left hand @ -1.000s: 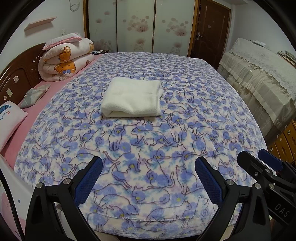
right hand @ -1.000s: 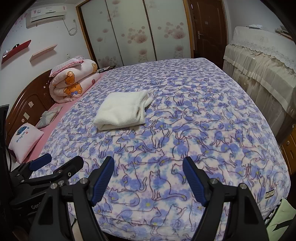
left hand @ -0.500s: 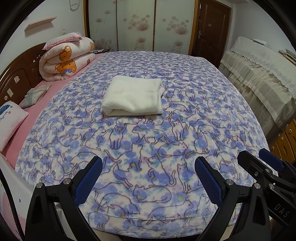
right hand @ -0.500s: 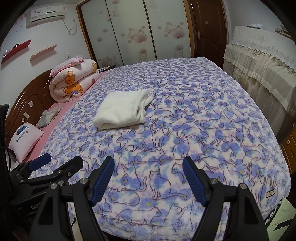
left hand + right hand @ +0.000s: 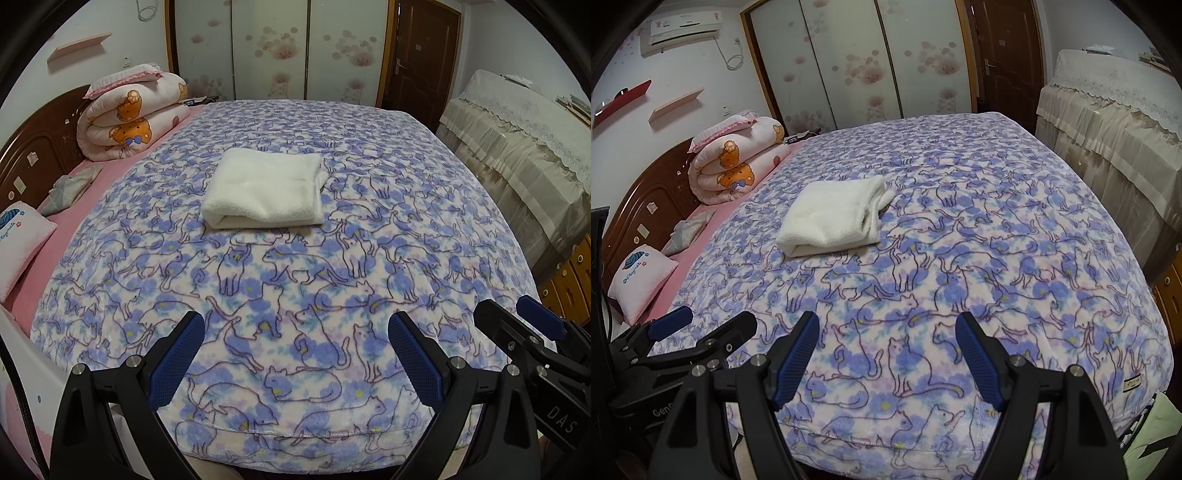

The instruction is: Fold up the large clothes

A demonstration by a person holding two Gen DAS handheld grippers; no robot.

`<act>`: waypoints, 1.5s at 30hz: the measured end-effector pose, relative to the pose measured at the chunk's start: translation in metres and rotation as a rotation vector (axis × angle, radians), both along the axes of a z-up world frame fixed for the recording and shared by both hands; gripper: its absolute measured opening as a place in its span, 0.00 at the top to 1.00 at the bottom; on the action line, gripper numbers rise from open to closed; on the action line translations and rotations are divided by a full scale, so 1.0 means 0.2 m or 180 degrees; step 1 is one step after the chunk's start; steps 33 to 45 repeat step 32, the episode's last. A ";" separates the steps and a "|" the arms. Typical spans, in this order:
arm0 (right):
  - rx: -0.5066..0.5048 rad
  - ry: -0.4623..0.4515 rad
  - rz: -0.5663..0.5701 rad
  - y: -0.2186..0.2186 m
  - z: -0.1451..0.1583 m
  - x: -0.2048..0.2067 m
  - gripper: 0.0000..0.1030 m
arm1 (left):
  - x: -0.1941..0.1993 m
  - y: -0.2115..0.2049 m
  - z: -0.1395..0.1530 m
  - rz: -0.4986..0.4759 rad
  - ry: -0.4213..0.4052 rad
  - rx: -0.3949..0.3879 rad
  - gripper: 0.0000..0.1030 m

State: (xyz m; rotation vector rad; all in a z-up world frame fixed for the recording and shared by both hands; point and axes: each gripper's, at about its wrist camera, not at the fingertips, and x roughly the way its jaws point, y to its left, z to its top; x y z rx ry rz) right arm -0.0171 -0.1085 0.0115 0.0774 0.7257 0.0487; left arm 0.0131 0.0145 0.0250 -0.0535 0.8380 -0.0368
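Observation:
A white fleecy garment (image 5: 264,188) lies folded into a thick rectangle on the middle of the bed; it also shows in the right wrist view (image 5: 833,219). My left gripper (image 5: 295,347) is open and empty, held over the near edge of the bed, well short of the garment. My right gripper (image 5: 886,350) is open and empty too, beside the left one at the same near edge. Each gripper shows at the side of the other's view.
The bed carries a purple cat-print blanket (image 5: 332,277). A rolled bear-print quilt (image 5: 129,118) and a pink pillow (image 5: 18,236) lie by the wooden headboard at left. A cloth-covered cabinet (image 5: 517,147) stands right of the bed. Wardrobe doors and a brown door are behind.
Both grippers have drifted very slightly; the folded garment sits a touch lower in the left view. Nothing was gripped or released.

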 end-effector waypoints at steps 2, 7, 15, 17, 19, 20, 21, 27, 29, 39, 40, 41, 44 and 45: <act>-0.0011 -0.0007 -0.0001 0.00 0.00 0.00 0.26 | 0.00 0.01 0.00 -0.0005 0.0003 0.0002 0.05; -0.0004 -0.0002 0.0000 -0.01 0.00 0.00 0.26 | 0.00 0.01 0.00 -0.0009 0.0008 0.0005 0.05; -0.0007 -0.0004 0.0000 -0.01 0.00 0.00 0.26 | 0.01 0.00 0.01 -0.0015 0.0011 0.0009 0.05; -0.0004 -0.0005 0.0001 -0.01 0.00 0.00 0.26 | 0.01 0.00 0.01 -0.0012 0.0011 0.0008 0.05; 0.0003 -0.0001 0.0005 -0.01 -0.01 0.00 0.26 | 0.01 0.00 0.01 -0.0013 0.0015 0.0005 0.06; 0.0003 0.0000 0.0005 -0.01 0.00 0.00 0.26 | 0.01 0.00 0.01 -0.0012 0.0016 0.0009 0.06; 0.0000 0.0001 0.0005 -0.01 0.00 0.00 0.26 | 0.01 0.01 0.01 -0.0013 0.0016 0.0009 0.06; 0.0002 0.0002 0.0000 -0.01 0.00 0.00 0.26 | 0.02 0.00 0.01 -0.0019 0.0023 0.0015 0.06; 0.0004 0.0003 -0.0004 -0.01 0.00 0.00 0.26 | 0.02 0.00 0.01 -0.0022 0.0027 0.0007 0.06; 0.0008 -0.0001 -0.0007 -0.01 0.00 0.00 0.26 | 0.02 -0.01 0.01 -0.0027 0.0041 -0.0003 0.06; 0.0008 -0.0001 -0.0007 -0.01 0.00 0.00 0.26 | 0.02 -0.01 0.01 -0.0027 0.0041 -0.0003 0.06; 0.0008 -0.0001 -0.0007 -0.01 0.00 0.00 0.26 | 0.02 -0.01 0.01 -0.0027 0.0041 -0.0003 0.06; 0.0008 -0.0001 -0.0007 -0.01 0.00 0.00 0.26 | 0.02 -0.01 0.01 -0.0027 0.0041 -0.0003 0.06; 0.0008 -0.0001 -0.0007 -0.01 0.00 0.00 0.26 | 0.02 -0.01 0.01 -0.0027 0.0041 -0.0003 0.06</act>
